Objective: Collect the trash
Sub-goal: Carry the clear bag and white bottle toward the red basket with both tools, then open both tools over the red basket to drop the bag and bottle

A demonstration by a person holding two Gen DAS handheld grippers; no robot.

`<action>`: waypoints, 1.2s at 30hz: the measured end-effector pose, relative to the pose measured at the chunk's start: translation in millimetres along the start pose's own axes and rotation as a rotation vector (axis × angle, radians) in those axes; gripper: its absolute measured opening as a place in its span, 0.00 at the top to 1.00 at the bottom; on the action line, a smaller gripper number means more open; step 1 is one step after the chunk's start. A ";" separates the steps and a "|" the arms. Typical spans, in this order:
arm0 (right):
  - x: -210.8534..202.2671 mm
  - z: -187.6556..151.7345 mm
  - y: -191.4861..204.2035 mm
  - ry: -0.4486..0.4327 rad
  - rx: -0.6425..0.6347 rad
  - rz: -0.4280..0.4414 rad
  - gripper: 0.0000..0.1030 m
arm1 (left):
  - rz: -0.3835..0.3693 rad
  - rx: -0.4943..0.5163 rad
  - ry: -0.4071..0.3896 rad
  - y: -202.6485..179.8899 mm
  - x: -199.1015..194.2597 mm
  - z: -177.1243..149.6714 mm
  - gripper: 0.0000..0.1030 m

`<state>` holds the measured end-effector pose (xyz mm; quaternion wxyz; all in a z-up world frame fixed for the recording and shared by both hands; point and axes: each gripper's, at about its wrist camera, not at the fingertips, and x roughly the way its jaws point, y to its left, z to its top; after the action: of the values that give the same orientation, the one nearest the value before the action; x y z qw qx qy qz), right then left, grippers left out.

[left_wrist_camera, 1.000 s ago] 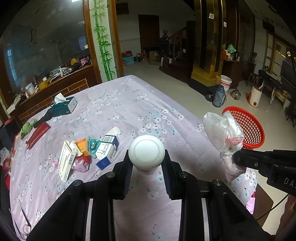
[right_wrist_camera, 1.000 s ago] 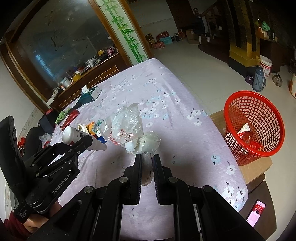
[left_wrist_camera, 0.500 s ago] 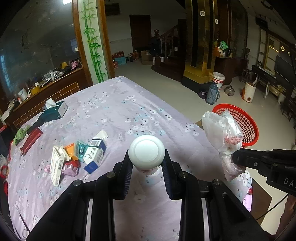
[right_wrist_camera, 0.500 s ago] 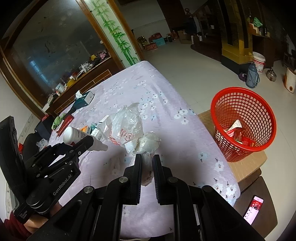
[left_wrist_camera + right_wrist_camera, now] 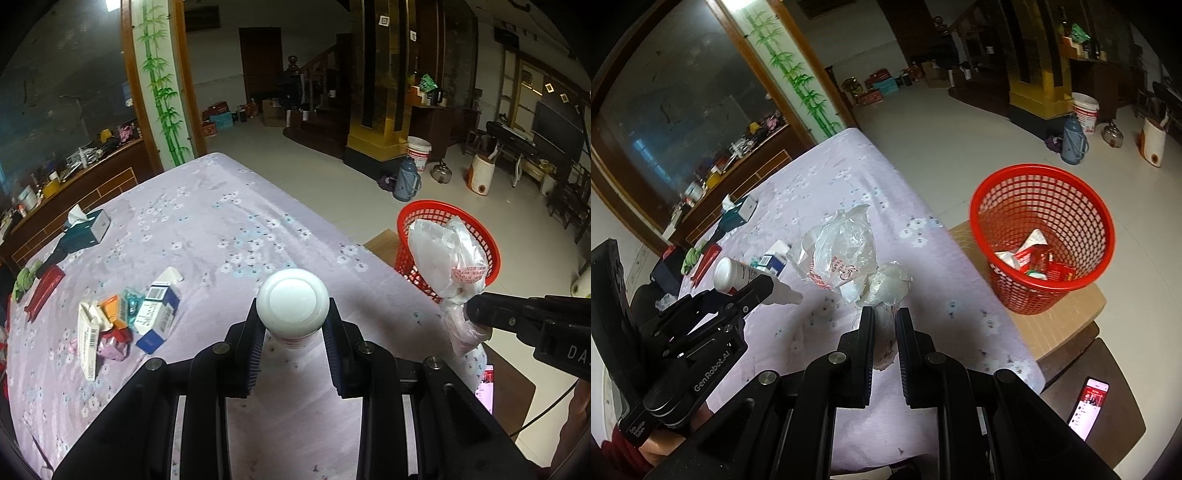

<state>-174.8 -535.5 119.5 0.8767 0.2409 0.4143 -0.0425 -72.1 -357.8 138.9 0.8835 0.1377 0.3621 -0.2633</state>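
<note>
Trash in both grippers, basket off to the right

White bottle point(image 5: 293, 308) clamped between left jaws, cap end forward; crumpled clear plastic bag point(image 5: 846, 254) pinched at its knot between right jaws, bulging ahead; red mesh basket point(image 5: 1043, 236) right of jaws, wrappers inside.

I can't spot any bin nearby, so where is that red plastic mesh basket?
The red plastic mesh basket stands on a low wooden stand just past the table's right edge.

Both tongs drifted right; red basket point(image 5: 1043, 243) nearer right tongs point(image 5: 885, 321).
</note>
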 end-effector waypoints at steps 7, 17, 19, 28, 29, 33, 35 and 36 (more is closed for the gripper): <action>-16.9 11.6 -39.8 -0.042 0.088 -0.041 0.88 | -0.080 0.037 -0.006 -25.4 8.9 18.1 0.72; -44.7 44.9 -116.0 -0.114 0.212 -0.128 0.88 | -0.291 0.077 0.050 -92.5 43.3 71.0 0.72; -43.9 52.0 -130.4 -0.112 0.233 -0.137 0.88 | -0.305 0.089 0.060 -107.4 53.9 79.2 0.72; -27.8 80.5 -172.3 -0.101 0.295 -0.139 0.87 | -0.368 0.072 0.152 -156.9 121.2 111.3 0.72; -24.6 84.8 -175.1 -0.102 0.298 -0.139 0.86 | -0.372 0.070 0.154 -159.3 125.6 114.6 0.71; -11.7 99.5 -184.7 -0.094 0.303 -0.161 0.73 | -0.368 0.047 0.130 -159.4 127.8 124.9 0.47; -10.0 102.5 -186.4 -0.095 0.304 -0.171 0.73 | -0.372 0.031 0.124 -155.3 123.5 125.7 0.45; -10.3 102.8 -185.4 -0.094 0.300 -0.173 0.73 | -0.375 0.028 0.122 -153.0 120.5 125.0 0.45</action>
<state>-159.8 -747.0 111.0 0.8425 0.3300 0.3809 -0.1902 -15.5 -582.1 132.5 0.7933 0.0959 0.4307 -0.4194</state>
